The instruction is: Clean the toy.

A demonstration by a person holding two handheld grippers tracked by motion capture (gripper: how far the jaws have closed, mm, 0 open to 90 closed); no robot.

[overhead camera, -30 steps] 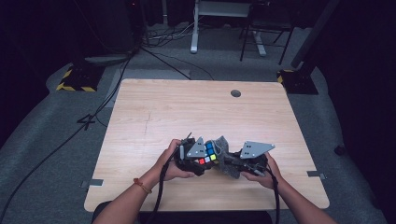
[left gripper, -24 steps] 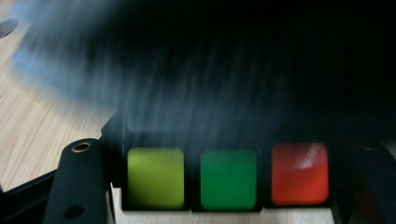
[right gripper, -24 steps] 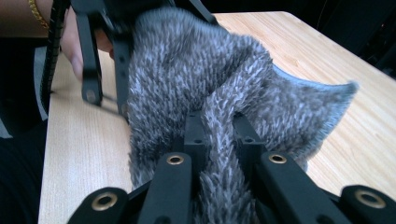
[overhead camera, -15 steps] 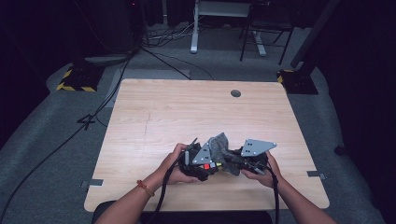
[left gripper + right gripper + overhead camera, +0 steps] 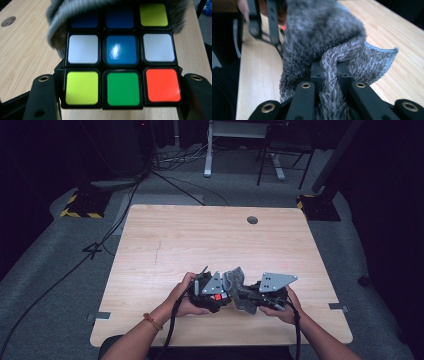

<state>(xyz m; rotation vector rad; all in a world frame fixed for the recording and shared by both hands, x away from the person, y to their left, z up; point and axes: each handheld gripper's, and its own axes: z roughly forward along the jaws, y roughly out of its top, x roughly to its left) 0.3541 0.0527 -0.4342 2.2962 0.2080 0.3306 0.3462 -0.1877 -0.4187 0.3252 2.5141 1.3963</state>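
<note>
My left gripper point(image 5: 216, 296) is shut on a colour puzzle cube point(image 5: 120, 56), whose face of blue, white, yellow, green and red squares sits between the black jaws. A grey fluffy cloth point(image 5: 324, 40) is pinched between the jaws of my right gripper point(image 5: 250, 295) and is draped over the far side of the cube point(image 5: 218, 296). In the high view the cloth point(image 5: 237, 282) bunches between the two grippers near the table's front edge. Both hands hold the grippers close together, tips facing each other.
The wooden table point(image 5: 200, 240) has a round cable hole point(image 5: 252, 220) at its far side. Cables, a yellow-black striped block point(image 5: 80, 205) and chair and desk legs stand on the grey floor beyond it.
The cloth has come over the cube, so its coloured squares are now mostly covered in the high view. Both hands stay in nearly the same spot.
</note>
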